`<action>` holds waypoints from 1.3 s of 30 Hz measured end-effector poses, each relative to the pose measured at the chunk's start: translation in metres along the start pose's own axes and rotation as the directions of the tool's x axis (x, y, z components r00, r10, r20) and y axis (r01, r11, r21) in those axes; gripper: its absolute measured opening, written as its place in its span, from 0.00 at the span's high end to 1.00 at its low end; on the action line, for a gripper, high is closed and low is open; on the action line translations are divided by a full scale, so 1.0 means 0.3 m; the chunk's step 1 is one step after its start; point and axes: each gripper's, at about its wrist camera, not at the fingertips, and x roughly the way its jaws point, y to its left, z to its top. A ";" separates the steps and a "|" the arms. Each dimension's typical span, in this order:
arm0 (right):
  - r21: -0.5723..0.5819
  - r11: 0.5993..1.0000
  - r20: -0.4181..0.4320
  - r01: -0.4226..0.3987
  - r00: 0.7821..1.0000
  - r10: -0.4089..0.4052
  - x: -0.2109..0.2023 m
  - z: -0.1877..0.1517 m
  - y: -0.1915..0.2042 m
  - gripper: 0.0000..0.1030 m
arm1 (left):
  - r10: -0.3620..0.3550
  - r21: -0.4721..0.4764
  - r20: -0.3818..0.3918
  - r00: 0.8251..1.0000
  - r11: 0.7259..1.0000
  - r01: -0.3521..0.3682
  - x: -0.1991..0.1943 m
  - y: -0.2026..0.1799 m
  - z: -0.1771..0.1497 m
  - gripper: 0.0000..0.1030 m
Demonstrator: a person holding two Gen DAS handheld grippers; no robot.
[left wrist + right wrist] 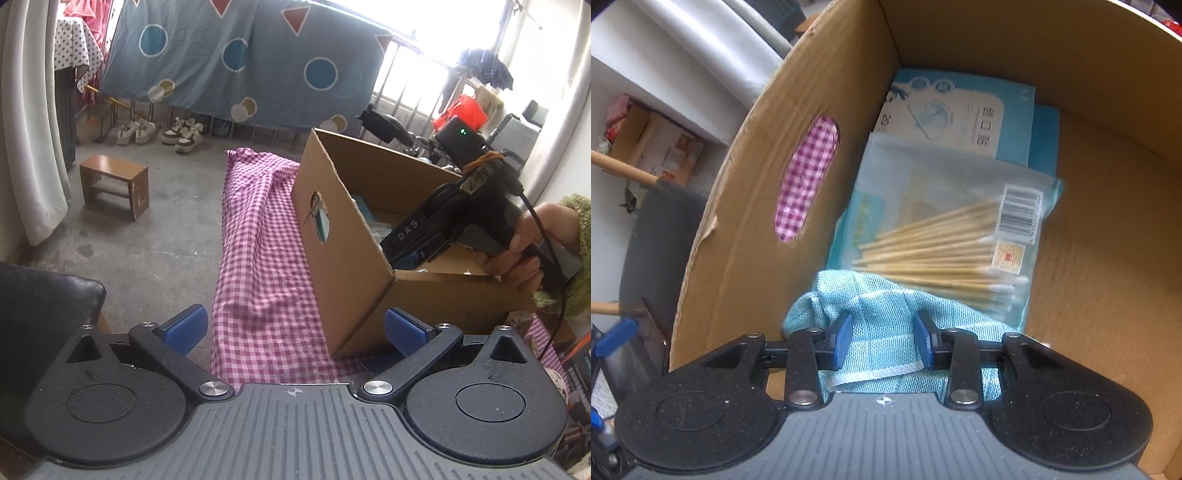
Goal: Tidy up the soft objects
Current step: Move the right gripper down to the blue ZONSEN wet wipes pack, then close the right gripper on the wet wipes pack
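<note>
Your right gripper [882, 338] pinches a crumpled light-blue mesh cloth [886, 314] inside the brown cardboard box [1089, 240]; your left gripper [295, 330] gapes empty.

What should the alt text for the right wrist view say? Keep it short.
The right gripper holds a light blue mesh cloth between its fingers, inside a cardboard box. Beyond it lie a bag of cotton swabs and a blue packet.

Brown wooden stool [115, 184] on concrete floor; 2 sneaker pairs [160, 132] beneath hanging blue patterned sheet [236, 62].
</note>
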 end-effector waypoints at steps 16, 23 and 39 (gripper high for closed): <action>0.034 0.975 0.459 -0.218 0.871 0.178 -0.450 -0.393 -0.035 0.32 | -0.099 0.041 0.003 0.995 0.994 0.099 -0.084 -0.120 -0.041 0.00; 0.168 0.929 0.480 -0.329 0.851 0.214 -0.377 -0.616 -0.104 0.23 | -0.160 0.072 -0.104 0.982 0.983 0.167 -0.042 -0.219 -0.102 0.00; 0.309 0.914 0.311 -0.261 0.936 0.162 -0.109 -0.655 -0.126 0.23 | -0.193 0.111 -0.285 0.939 0.966 0.232 0.133 -0.314 -0.151 0.01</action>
